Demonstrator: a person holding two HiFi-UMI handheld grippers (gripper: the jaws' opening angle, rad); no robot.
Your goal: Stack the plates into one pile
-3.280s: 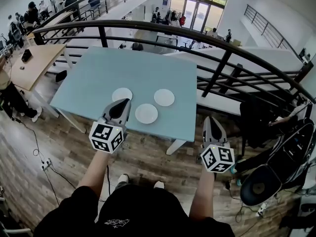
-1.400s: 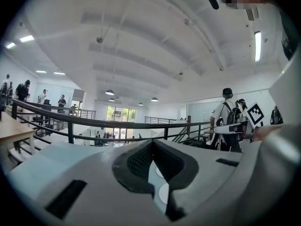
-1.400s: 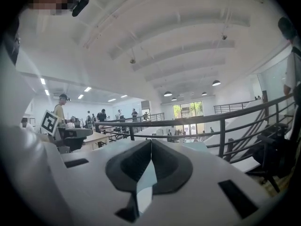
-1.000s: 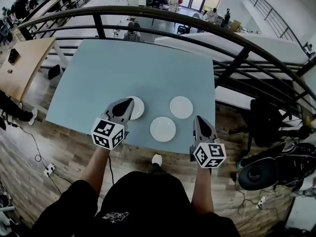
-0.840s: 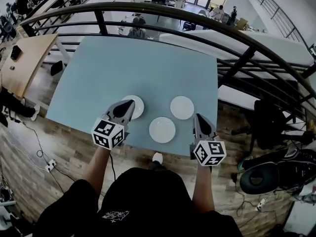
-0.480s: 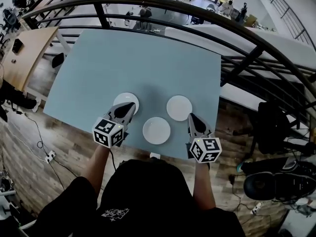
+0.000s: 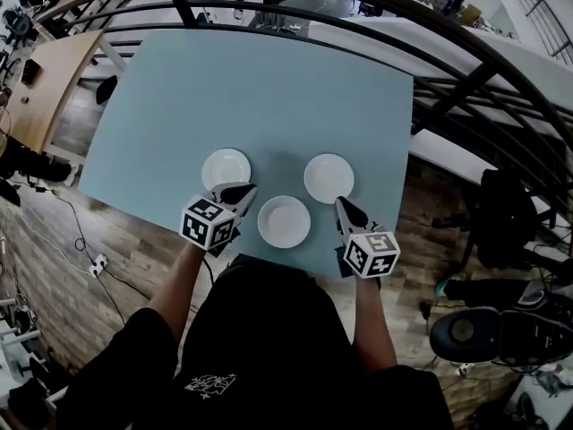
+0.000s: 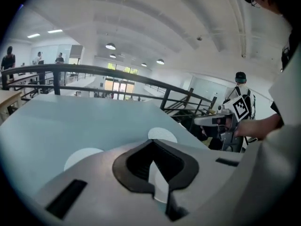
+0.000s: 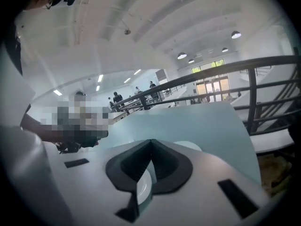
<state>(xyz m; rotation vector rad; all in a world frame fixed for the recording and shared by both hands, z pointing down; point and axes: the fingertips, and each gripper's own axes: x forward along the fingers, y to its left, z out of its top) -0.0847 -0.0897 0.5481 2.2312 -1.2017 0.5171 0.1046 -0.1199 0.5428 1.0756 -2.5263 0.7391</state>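
Plates: all three lay untouched, with nothing in either tool. Your left gripper [image 7: 243,189] had its jaws pressed together and empty; the left gripper view showed the pads meeting with only a sliver of a gap. Your right gripper [image 7: 344,205] was the same, jaws together and holding nothing.

Both tips pointed forward and down, low over the near edge of the table [image 7: 251,88], one on either side of the middle plate [image 7: 284,221]. The left tip sat just beside the near rim of the left plate [image 7: 226,167]. The right tip sat near the right plate [image 7: 329,177], on its near side. I could not tell whether either tip touched the table.

The plates were white, flat and apart from one another, in a shallow triangle; none was stacked. A black railing [image 7: 466,74] ran beyond the table, with wood floor [image 7: 134,267] to its near side.

Judged step: the approach, pile not begun. The next move called for you to open one pair of jaws, work a jaw under a thin rim, pinch, lift level, and set that plate down centred on a neighbour.
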